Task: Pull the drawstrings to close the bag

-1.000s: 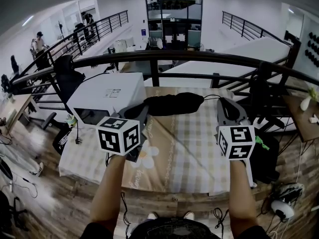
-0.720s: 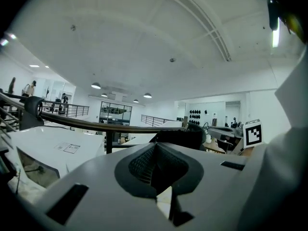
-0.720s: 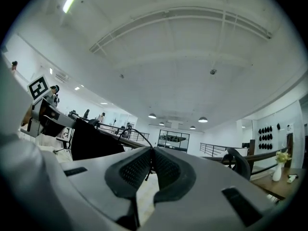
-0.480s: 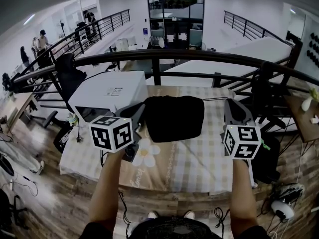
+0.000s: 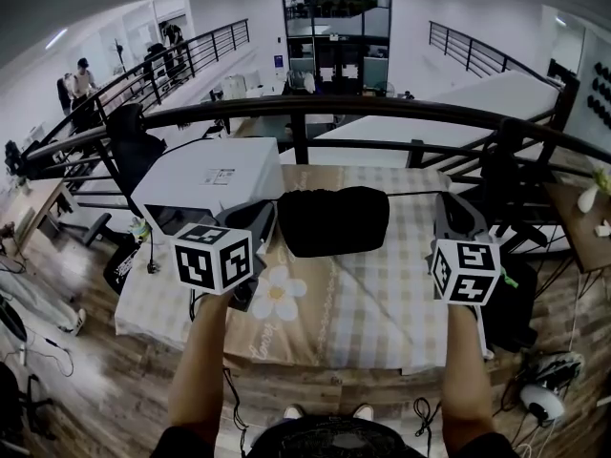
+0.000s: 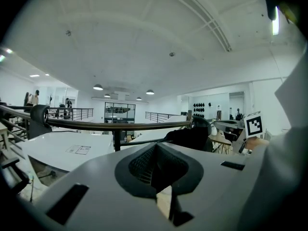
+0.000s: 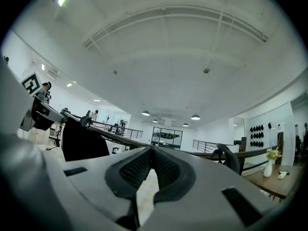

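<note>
Checked tablecloth point(image 5: 382, 299); black bag point(image 5: 334, 220) long left-to-right

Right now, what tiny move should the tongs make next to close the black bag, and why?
Probably pull both tongs a bit farther apart, sideways. The left tongs and right tongs are both shut. A thin drawstring runs from the black bag to the right tongs, and the bag's top edge hangs wide between them, not bunched, so the mouth looks unclosed.

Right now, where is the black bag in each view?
Head view: black bag at centre, slightly above the middle.
Left gripper view: right of centre, above the jaws.
Right gripper view: far left, mid-height.
Shared landmark: the dark railing.
</note>
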`<state>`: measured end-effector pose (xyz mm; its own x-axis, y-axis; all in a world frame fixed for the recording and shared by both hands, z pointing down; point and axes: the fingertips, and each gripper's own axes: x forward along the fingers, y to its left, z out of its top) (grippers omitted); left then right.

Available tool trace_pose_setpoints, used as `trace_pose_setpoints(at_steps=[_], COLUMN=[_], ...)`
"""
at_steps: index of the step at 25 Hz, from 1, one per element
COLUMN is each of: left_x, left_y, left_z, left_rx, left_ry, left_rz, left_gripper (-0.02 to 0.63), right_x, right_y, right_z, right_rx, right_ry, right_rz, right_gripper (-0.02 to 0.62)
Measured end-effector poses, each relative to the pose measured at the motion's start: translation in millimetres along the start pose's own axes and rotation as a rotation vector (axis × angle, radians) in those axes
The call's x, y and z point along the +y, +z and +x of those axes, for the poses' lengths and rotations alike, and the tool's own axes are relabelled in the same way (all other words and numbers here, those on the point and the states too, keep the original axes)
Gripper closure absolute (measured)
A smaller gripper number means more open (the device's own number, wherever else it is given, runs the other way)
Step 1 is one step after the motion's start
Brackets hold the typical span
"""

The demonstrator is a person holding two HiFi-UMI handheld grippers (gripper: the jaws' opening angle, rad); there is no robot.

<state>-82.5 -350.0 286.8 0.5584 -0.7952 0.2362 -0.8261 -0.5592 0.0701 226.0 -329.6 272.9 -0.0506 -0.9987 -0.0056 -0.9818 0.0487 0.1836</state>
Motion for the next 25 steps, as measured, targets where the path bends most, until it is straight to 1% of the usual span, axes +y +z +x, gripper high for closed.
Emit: trace_pose_setpoints(at_steps=[4,9,14,19,25], left_x=[3.2,13.4,22.6,31.5,43.1], left_y=[2.4,3.2,0.1,-1.2,-3.5], left_z=[-0.7,0.0,0.1,-3.7,-9.8], left_rx=[-0.001,-0.018,-0.020,-0.029,-0.044], left_ry=[0.021,0.105,0.172,0.223,0.286], left_rz=[0.009,0.039,0.065,0.073,0.078], left_gripper=[0.578,0.580,0.580,0.580,0.580], right_x=[-7.7,-12.3,-18.9,-27.8,-35.2], right_y=[-0.1,-2.2,-4.5,-6.9,-9.1], right_z=[-1.9,-1.0,-2.1,-6.1,-10.4], right_rx=[-0.001,0.005,0.011,0.006,0.010], right_ry=[-0.018,-0.033,-0.056,-0.095,-0.127], right_rz=[0.011,0.028,0.069,0.107,0.117], right_gripper=[0.563,0.565,0.565,0.565,0.565])
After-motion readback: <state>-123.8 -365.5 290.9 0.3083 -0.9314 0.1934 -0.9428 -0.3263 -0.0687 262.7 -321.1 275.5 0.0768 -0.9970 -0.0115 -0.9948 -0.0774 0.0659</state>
